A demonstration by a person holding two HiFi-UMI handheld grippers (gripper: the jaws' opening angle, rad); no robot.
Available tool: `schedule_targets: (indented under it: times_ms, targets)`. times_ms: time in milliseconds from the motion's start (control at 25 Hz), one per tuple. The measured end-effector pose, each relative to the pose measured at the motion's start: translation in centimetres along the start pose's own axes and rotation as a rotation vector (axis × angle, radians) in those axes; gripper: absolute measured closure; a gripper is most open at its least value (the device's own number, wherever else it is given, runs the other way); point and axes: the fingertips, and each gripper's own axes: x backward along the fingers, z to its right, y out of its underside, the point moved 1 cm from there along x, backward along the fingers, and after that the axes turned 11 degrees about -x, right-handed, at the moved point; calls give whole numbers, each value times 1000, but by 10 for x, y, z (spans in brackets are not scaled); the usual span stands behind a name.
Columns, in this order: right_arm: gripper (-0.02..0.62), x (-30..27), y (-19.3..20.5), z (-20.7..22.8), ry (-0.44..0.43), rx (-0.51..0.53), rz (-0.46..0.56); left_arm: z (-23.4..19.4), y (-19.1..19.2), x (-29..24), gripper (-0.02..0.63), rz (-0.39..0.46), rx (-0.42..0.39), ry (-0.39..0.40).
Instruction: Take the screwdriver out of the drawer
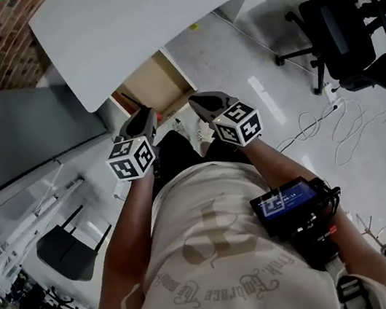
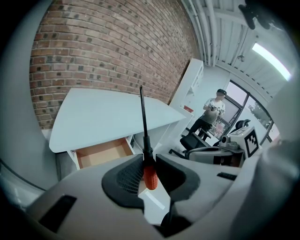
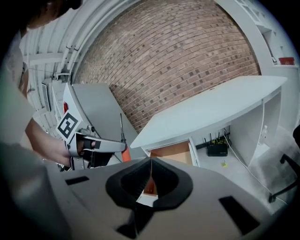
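A screwdriver with an orange handle and a thin black shaft stands upright between the jaws of my left gripper, which is shut on the handle. The same screwdriver shows at the left of the right gripper view, held in the left gripper. The wooden drawer stands pulled out under the white desk; its floor looks bare. My left gripper and right gripper hang side by side above and in front of the drawer. The right gripper is shut with nothing in it.
A black office chair stands at the right, with loose cables on the floor by it. A grey cabinet is at the left and a brick wall behind the desk. A router sits under the desk. A person stands far off.
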Motion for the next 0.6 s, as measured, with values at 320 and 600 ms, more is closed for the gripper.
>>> schedule_targets:
  times_ms: [320, 600]
  targets:
    - [572, 5, -28, -22, -16, 89, 12, -16, -9, 33, 511, 94, 29, -51]
    - [572, 10, -48, -46, -65, 166, 18, -22, -13, 60, 511, 173, 33, -82]
